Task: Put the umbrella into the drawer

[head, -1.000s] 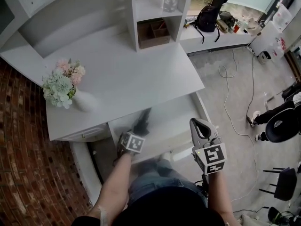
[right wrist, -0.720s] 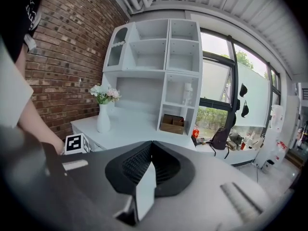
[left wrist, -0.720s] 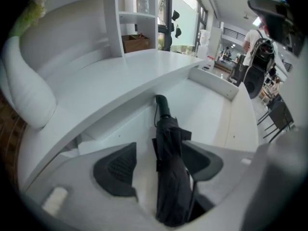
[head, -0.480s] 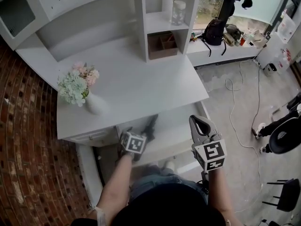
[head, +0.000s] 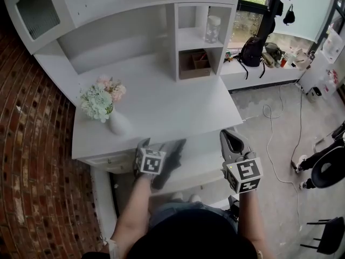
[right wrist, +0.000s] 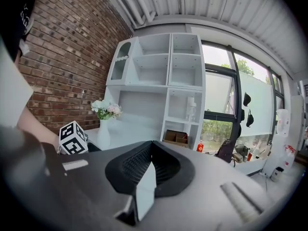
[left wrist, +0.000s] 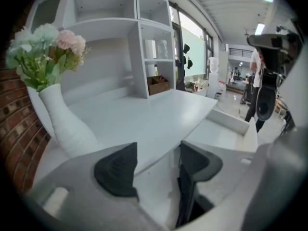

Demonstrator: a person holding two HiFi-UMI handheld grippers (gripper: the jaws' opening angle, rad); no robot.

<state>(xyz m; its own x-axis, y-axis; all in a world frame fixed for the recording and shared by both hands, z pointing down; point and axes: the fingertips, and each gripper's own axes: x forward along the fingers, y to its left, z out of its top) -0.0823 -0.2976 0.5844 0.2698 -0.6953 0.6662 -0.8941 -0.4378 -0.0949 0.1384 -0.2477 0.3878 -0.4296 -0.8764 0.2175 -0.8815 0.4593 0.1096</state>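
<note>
The dark folded umbrella point(head: 170, 157) lies in the open white drawer point(head: 207, 156) under the desk top, blurred in the head view. My left gripper point(head: 146, 147) hovers over the drawer's left part, right beside the umbrella. In the left gripper view its jaws point(left wrist: 156, 163) stand open with only the desk edge between them. The umbrella point(left wrist: 185, 202) shows as a dark strip just under the right-hand pad point(left wrist: 197, 161). My right gripper point(head: 230, 139) hangs over the drawer's right end. Its pads point(right wrist: 150, 170) are pressed together on nothing.
A white vase of flowers point(head: 105, 108) stands on the desk top point(head: 167, 104) at the left. Shelves with a brown box point(head: 195, 65) and a jar point(head: 212, 29) rise behind. A brick wall point(head: 38, 161) is at the left, and cables run over the floor point(head: 280, 123) at the right.
The umbrella stood out ahead of my left gripper before; now it lies beside the gripper in the drawer. The head view has tipped up toward the shelves. My right gripper has hardly moved.
</note>
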